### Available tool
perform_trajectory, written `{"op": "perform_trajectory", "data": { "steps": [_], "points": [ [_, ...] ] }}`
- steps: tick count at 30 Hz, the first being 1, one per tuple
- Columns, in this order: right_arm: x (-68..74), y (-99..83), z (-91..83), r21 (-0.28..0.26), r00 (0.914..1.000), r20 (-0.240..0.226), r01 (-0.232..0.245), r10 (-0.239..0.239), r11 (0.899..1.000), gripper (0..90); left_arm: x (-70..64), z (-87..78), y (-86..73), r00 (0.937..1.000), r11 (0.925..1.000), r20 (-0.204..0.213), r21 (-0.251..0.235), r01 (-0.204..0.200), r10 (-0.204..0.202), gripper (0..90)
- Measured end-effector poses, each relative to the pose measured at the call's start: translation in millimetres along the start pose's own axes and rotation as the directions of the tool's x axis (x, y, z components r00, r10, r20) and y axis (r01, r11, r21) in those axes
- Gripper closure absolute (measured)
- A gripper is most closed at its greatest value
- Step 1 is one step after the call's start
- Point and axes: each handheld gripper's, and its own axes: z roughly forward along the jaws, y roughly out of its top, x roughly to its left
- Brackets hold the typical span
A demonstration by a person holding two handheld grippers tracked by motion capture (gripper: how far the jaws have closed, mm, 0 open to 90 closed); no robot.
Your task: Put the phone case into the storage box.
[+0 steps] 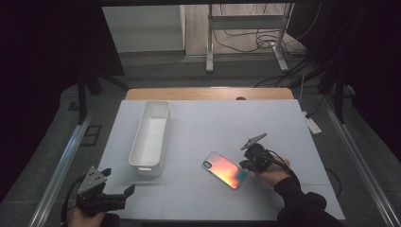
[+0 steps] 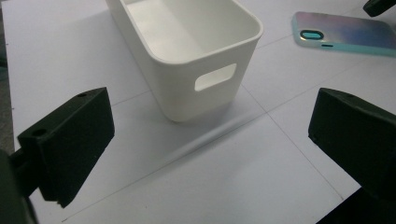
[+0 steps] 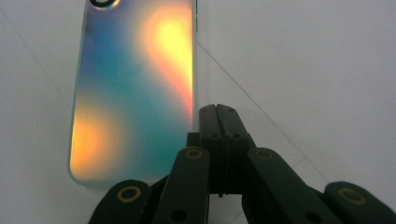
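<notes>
Right gripper view looks along the right gripper (image 3: pixel 219 116), its jaws pressed together on nothing, tips just beside the long edge of the iridescent phone case (image 3: pixel 133 88) lying flat on the counter (image 3: pixel 303 70). Closed like this, the gripper could only nudge the thin case and skid it sideways instead of lifting it. High view adds the white bin (image 1: pixel 151 137) left of the case, and the left gripper (image 1: pixel 116 187), jaws wide apart and empty, near the bin's handle end.
</notes>
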Motion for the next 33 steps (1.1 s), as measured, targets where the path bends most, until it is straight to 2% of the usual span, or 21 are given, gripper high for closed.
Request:
{"op": "perform_trajectory", "data": {
  "steps": [3, 4, 5, 7, 10, 13, 15, 17, 20, 26, 33],
  "points": [
    [1.1, 0.9, -3.8, -0.016, 1.0, 0.004, -0.002, 0.003, 1.0, 80.3, -0.1, 0.1, 0.0, 1.0, 1.0, 0.001, 0.0, 0.001, -0.001, 0.9],
    [2.2, 1.7, -6.8, -0.026, 0.9999, 0.01, 0.002, -0.002, 1.0, 75.8, 0.0, 0.0, 0.0, 1.0, 1.0, 0.0, 0.001, 0.0, 0.0, 0.9],
    [2.2, 1.7, -6.8, -0.026, 0.9999, 0.01, 0.002, -0.002, 1.0, 75.8, 0.0, 0.0, 0.0, 1.0, 1.0, 0.0, 0.001, 0.0, 0.0, 0.9],
    [3.2, 2.7, -9.7, -0.035, 1.0, 0.003, 0.004, -0.004, 0.999, 67.0, 0.0, 0.0, 0.0, 1.0, 1.0, 0.0, 0.0, 0.002, -0.002, 0.9],
    [5.5, 3.7, -12.6, -0.045, 0.9997, 0.016, 0.016, -0.015, 0.999, 54.4, 0.0, 0.0, 0.0, 1.0, 1.0, 0.0, 0.0, 0.002, -0.002, 0.9],
    [6.8, 5.2, -14.8, -0.048, 0.9993, 0.037, 0.0, 0.002, 0.999, 47.0, 0.0, 0.0, 0.0, 1.0, 1.0, 0.0, 0.0, 0.002, -0.002, 0.9],
    [7.7, 6.0, -16.4, -0.052, 0.9992, 0.041, 0.004, -0.002, 0.999, 44.8, 0.1, 0.1, 0.0, 1.0, 1.0, 0.0, 0.0, 0.002, -0.002, 0.9],
    [9.2, 7.0, -17.6, -0.05, 0.9994, 0.033, -0.005, 0.007, 0.999, 40.3, 0.1, 0.0, 0.0, 1.0, 1.0, 0.0, 0.0, 0.002, -0.002, 0.9],
    [12.3, 8.6, -17.9, -0.053, 0.9994, 0.033, -0.006, 0.008, 0.999, 28.9, -0.1, 0.1, 0.0, 1.0, 1.0, 0.001, 0.0, 0.002, -0.002, 0.9],
    [20.7, 12.7, -12.7, -0.041, 0.9999, 0.014, 0.007, -0.007, 0.999, 9.4, -0.2, 0.1, 0.1, 1.0, 1.0, -0.001, 0.002, -0.003, 0.003, 0.9],
    [30.6, 19.6, -4.2, -0.028, 0.9996, 0.002, 0.027, -0.027, 0.999, 0.0, -0.2, 0.3, 0.1, 1.0, 1.0, -0.001, 0.002, -0.003, 0.003, 0.9]
  ]
}}
